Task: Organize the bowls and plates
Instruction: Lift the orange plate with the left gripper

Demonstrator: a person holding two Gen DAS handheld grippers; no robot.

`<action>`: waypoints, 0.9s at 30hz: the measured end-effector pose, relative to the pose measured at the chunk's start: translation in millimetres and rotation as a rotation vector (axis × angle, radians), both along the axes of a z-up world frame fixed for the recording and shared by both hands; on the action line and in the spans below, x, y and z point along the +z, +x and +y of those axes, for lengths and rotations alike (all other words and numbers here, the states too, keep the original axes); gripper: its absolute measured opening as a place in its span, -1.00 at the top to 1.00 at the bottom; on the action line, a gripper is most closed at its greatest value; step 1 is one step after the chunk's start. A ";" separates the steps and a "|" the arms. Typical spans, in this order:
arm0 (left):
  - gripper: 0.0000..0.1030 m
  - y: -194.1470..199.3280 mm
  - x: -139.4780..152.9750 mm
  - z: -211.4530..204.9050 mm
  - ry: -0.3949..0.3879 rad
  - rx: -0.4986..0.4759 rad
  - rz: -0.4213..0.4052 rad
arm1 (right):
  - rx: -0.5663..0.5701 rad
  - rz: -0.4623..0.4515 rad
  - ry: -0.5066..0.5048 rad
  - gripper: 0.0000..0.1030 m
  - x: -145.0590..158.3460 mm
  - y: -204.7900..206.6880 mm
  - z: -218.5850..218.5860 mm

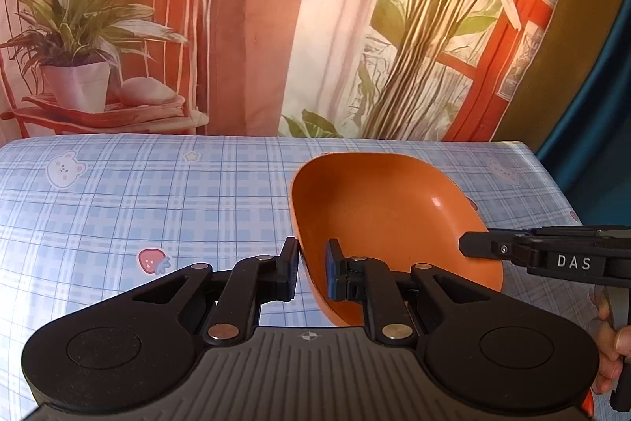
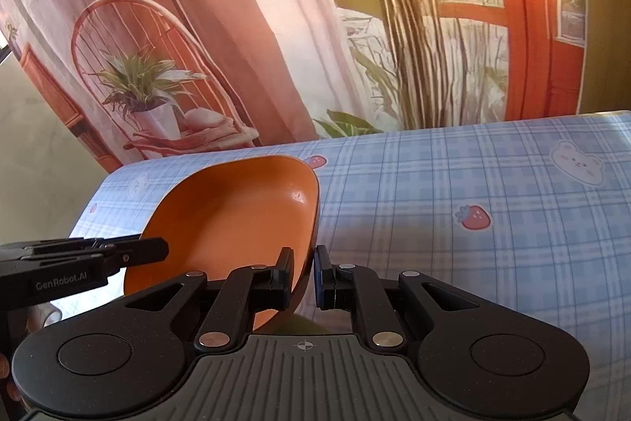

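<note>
An orange squarish bowl [image 1: 378, 219] is held up above the table, tilted, between both grippers. My left gripper [image 1: 311, 273] is shut on the bowl's left rim, one finger outside and one inside. In the right wrist view the same bowl [image 2: 232, 219] sits at the left, and my right gripper [image 2: 303, 275] is shut on its right rim. The right gripper also shows in the left wrist view [image 1: 473, 243], at the bowl's right edge. The left gripper shows in the right wrist view [image 2: 157, 249], at the bowl's left edge.
The table is covered by a blue plaid cloth [image 1: 157, 200] with bear and strawberry prints. A printed backdrop [image 1: 244, 26] of a chair, plant and window hangs behind the far edge. The table's right edge [image 1: 552, 176] drops off near a blue curtain.
</note>
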State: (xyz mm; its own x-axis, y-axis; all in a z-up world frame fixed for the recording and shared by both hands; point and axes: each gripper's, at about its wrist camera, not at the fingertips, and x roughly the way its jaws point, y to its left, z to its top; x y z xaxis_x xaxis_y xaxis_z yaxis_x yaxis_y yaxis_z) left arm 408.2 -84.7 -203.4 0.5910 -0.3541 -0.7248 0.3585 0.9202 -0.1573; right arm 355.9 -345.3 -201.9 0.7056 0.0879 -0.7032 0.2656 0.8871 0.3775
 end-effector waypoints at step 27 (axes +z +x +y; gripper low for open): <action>0.69 -57.9 -6.9 -28.6 0.057 -0.178 0.024 | 0.003 0.119 -0.045 0.70 -8.5 -111.7 53.8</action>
State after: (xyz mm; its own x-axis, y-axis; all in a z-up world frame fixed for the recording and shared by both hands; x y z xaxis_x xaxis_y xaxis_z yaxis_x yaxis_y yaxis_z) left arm 350.3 -113.3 -210.2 0.5051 -0.4090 -0.7600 0.5128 0.8505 -0.1168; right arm 244.2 -291.5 -210.4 0.6165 0.0566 -0.7853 0.3032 0.9034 0.3031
